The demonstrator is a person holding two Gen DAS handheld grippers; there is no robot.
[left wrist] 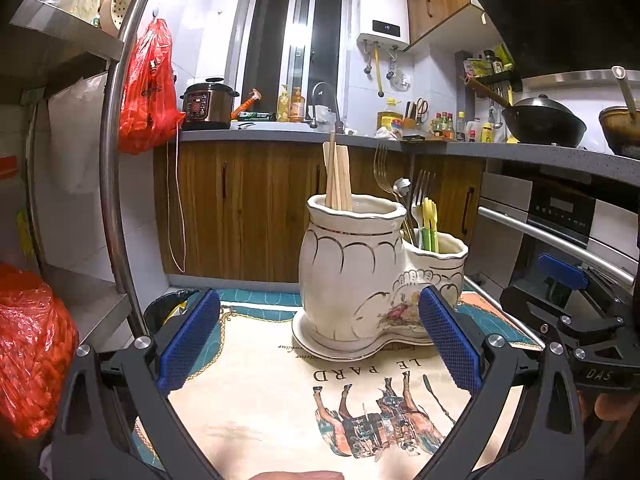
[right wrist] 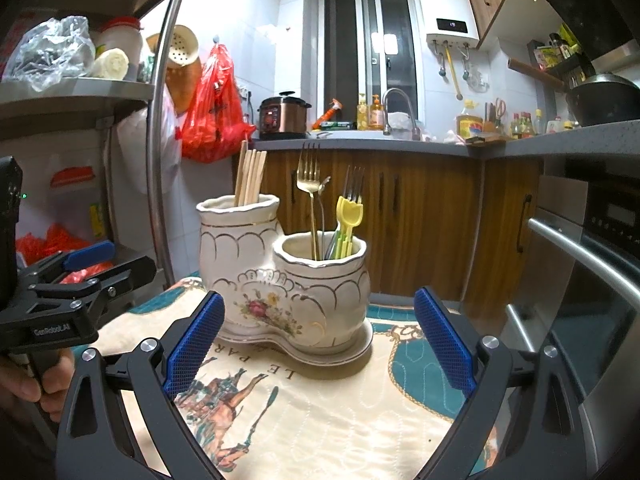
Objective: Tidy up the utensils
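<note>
At the centre of both views a white ceramic holder (right wrist: 286, 296) stands on the printed cloth (right wrist: 320, 420), chopsticks (right wrist: 250, 176) in its taller pot and forks (right wrist: 310, 192) (one gold) in the lower. The left gripper (left wrist: 320, 344) and right gripper (right wrist: 320, 344) are both spread wide and empty, just short of it.

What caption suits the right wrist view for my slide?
Open right gripper faces a ceramic utensil holder holding chopsticks and forks.

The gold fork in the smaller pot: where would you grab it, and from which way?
Grip the gold fork on its bare neck just under the prongs, coming from above. It stands upright, its handle sunk in the smaller pot, with other cutlery close beside it.
</note>
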